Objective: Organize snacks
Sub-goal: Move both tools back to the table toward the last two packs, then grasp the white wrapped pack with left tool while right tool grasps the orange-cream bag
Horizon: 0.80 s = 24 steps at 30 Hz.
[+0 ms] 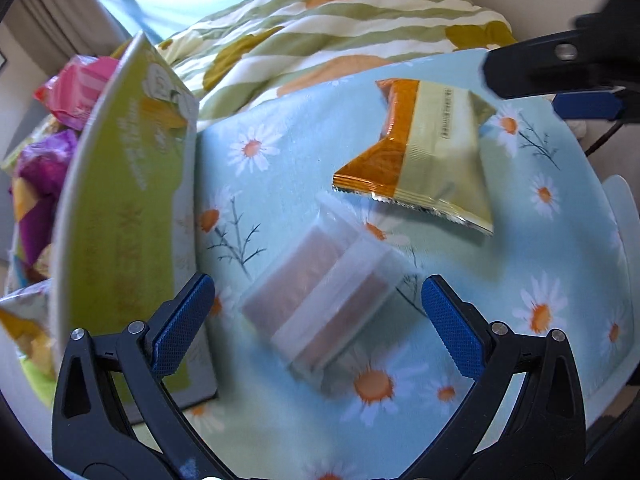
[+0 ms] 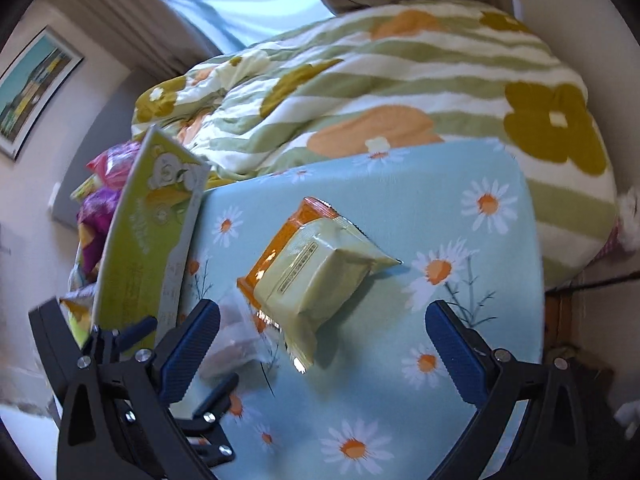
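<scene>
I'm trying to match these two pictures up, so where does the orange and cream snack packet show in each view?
Left wrist view: the orange and cream snack packet lies upper right of centre on the daisy cloth, beyond the clear wrapped snack.
Right wrist view: the same packet lies at centre, between the open fingers of the right hand-held gripper.
Shared landmark: the tall green box standing left of the packet in both.

— Where's everything sitting?
— On the daisy-print blue tabletop (image 2: 500,320), the orange-and-cream foil snack packet (image 2: 320,264) lies mid-table.
— And the clear-wrapped brownish snack bar (image 1: 320,300)?
— Just nearer than the packet, to its left.
— The green cardboard box (image 1: 132,216)?
— Left edge of the tabletop, bright snack bags (image 1: 48,148) inside. The green-striped floral quilt (image 2: 400,80) lies behind the table.
</scene>
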Each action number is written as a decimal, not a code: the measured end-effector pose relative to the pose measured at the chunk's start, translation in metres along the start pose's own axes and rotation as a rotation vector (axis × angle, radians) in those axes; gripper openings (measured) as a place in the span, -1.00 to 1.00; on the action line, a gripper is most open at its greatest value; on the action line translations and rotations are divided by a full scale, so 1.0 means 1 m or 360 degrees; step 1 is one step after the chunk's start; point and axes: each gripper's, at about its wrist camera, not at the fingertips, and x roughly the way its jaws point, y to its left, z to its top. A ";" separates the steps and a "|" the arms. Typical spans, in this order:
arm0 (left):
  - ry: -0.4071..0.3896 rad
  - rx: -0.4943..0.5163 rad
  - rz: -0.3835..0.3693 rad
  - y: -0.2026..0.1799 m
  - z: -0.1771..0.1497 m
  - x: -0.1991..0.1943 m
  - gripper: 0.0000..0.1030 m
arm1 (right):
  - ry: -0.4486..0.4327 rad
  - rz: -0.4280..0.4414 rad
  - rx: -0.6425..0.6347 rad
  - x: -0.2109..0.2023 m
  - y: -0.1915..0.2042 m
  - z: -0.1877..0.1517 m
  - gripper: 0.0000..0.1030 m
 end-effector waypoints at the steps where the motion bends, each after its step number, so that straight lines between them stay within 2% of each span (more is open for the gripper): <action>1: 0.0002 0.0001 0.0004 0.001 0.001 0.006 0.99 | 0.0007 -0.0010 0.0025 0.007 0.000 0.002 0.99; 9: 0.0020 0.0072 -0.0014 0.000 -0.003 0.019 0.99 | 0.0054 -0.0052 0.0213 0.056 0.001 0.016 0.99; 15: 0.0059 0.0121 -0.0036 -0.001 -0.005 0.025 0.99 | 0.0087 -0.0128 0.0163 0.074 0.011 0.023 0.95; 21: 0.0084 0.0126 -0.0088 -0.001 -0.004 0.030 0.99 | 0.0142 -0.0225 -0.0058 0.071 0.016 0.015 0.65; 23: 0.0097 0.0123 -0.0098 -0.002 -0.005 0.033 0.99 | 0.0165 -0.0264 -0.0134 0.068 0.013 0.010 0.38; 24: 0.0108 0.0119 -0.0107 -0.002 -0.005 0.034 0.98 | 0.0171 -0.0268 -0.0153 0.067 0.011 0.008 0.34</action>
